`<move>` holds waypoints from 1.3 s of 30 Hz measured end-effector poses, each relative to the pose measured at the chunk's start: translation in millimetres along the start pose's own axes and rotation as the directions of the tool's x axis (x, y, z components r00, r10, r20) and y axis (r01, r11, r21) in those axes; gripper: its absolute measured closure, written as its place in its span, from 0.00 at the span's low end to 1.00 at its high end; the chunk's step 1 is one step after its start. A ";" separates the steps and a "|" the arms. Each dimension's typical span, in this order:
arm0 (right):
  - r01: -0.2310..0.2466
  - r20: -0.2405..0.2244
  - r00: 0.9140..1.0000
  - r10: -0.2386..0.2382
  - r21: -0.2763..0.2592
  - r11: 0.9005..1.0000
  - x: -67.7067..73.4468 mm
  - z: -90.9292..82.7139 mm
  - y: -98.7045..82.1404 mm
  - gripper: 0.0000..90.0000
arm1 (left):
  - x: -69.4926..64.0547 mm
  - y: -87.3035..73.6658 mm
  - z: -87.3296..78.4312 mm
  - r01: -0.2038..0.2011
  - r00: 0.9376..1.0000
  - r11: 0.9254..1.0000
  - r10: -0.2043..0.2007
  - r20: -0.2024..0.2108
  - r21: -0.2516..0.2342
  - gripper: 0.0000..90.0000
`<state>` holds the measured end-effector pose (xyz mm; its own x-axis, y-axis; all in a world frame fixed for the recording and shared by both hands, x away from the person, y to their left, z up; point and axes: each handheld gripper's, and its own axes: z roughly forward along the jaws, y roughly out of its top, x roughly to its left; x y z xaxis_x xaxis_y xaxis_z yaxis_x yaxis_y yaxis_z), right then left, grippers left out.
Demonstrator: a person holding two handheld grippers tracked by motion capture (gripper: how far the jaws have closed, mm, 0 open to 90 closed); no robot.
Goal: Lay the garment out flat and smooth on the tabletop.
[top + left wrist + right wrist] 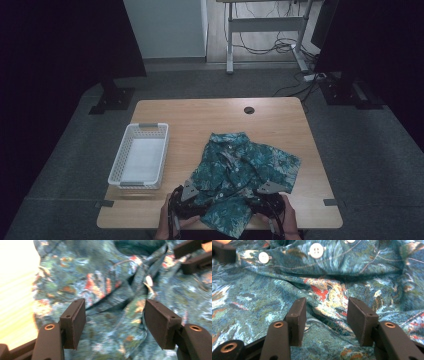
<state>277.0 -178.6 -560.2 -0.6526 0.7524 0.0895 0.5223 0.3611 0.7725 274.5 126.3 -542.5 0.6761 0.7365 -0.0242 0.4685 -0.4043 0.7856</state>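
Note:
A teal shirt (240,165) with a leafy print and white buttons (316,250) lies crumpled on the front right of the wooden table (200,115). My left gripper (189,199) rests at the shirt's front left hem. In the left gripper view it (114,305) stands open just above the wrinkled fabric (110,285), with nothing pressed between the pads. My right gripper (266,196) sits at the shirt's front right. Its jaws (326,302) are open astride a raised fold (324,290) and the pads do not press on it.
A white plastic basket (148,126) stands on the table's left side, and nothing shows in it. A round cable hole (249,110) sits near the far edge. Beyond the table are dark screens, a desk frame and floor cables (280,47).

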 end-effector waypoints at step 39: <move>-0.019 -0.039 0.999 0.019 -0.011 1.000 -14.3 -28.2 -23.4 0.55 | 7.1 8.4 12.3 -0.054 0.990 0.998 0.053 -0.133 -0.006 0.58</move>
<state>258.7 -213.4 -561.9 -0.6635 0.7370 0.1285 0.5286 0.3404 0.7776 290.2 121.5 -543.7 0.6184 0.7795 0.1000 0.4275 -0.4405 0.7894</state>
